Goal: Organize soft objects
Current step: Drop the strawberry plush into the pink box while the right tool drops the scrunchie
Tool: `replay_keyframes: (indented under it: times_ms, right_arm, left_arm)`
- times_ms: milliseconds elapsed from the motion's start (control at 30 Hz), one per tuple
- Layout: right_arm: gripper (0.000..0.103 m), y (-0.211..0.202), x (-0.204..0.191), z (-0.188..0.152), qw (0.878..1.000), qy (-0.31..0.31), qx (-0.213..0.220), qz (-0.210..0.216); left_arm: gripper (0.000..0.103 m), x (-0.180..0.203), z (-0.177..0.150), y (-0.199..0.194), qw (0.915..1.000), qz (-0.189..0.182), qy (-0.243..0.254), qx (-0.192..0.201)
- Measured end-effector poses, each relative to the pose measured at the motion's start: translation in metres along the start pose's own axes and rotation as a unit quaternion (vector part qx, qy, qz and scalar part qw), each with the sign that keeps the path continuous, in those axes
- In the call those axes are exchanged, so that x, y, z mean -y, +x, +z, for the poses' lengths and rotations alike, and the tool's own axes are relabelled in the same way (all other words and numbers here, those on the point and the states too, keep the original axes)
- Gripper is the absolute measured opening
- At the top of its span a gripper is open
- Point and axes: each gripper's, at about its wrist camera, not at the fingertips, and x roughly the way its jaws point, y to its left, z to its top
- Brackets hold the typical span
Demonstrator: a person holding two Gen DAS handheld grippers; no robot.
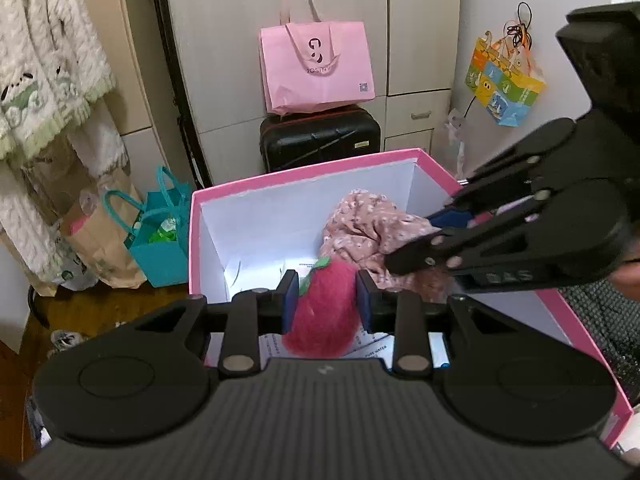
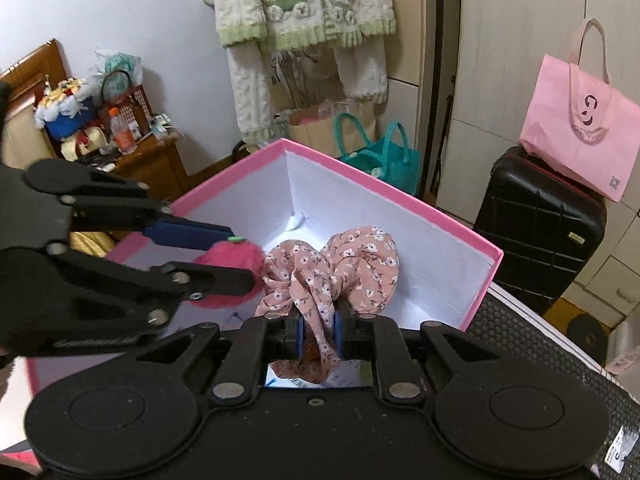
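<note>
An open pink box (image 1: 304, 174) with white inner walls lies below both grippers; its rim (image 2: 380, 188) also shows in the right wrist view. My left gripper (image 1: 327, 280) is shut on a fuzzy pink strawberry plush (image 1: 324, 316), which hangs inside the box above some papers. My right gripper (image 2: 319, 320) is shut on a bunched pink floral cloth (image 2: 360, 264), whose bulk rests in the box's far corner. In the left wrist view the right gripper (image 1: 410, 242) reaches in from the right over the cloth (image 1: 360, 220). The left gripper (image 2: 244, 258) and plush (image 2: 216, 300) show at left.
A pink tote (image 1: 320, 68) sits on a black suitcase (image 1: 320, 140) behind the box. A teal bag (image 1: 160, 232) and a paper bag (image 1: 104, 248) stand on the floor at left, under hanging knitwear (image 2: 304, 4). A cluttered wooden cabinet (image 2: 152, 160) stands by the wall.
</note>
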Motion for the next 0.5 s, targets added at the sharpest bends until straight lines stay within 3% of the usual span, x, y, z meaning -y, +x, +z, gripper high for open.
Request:
replay_keyframes:
  times_ms: [100, 233, 500]
  right_arm:
    - [0.036, 0.001, 0.0, -0.001, 1.0, -0.004, 0.006, -0.01]
    - [0.05, -0.015, -0.002, -0.006, 1.0, -0.011, 0.019, -0.008]
    - [0.053, -0.089, 0.002, -0.022, 0.997, 0.012, 0.073, 0.01]
  left_arm:
    - [0.045, 0.005, 0.002, 0.001, 0.9992, 0.037, 0.009, 0.009]
    - [0.05, 0.008, 0.002, -0.011, 0.9984, 0.05, 0.019, 0.016]
    - [0.059, 0.021, 0.002, -0.061, 0.9991, 0.028, 0.026, 0.016]
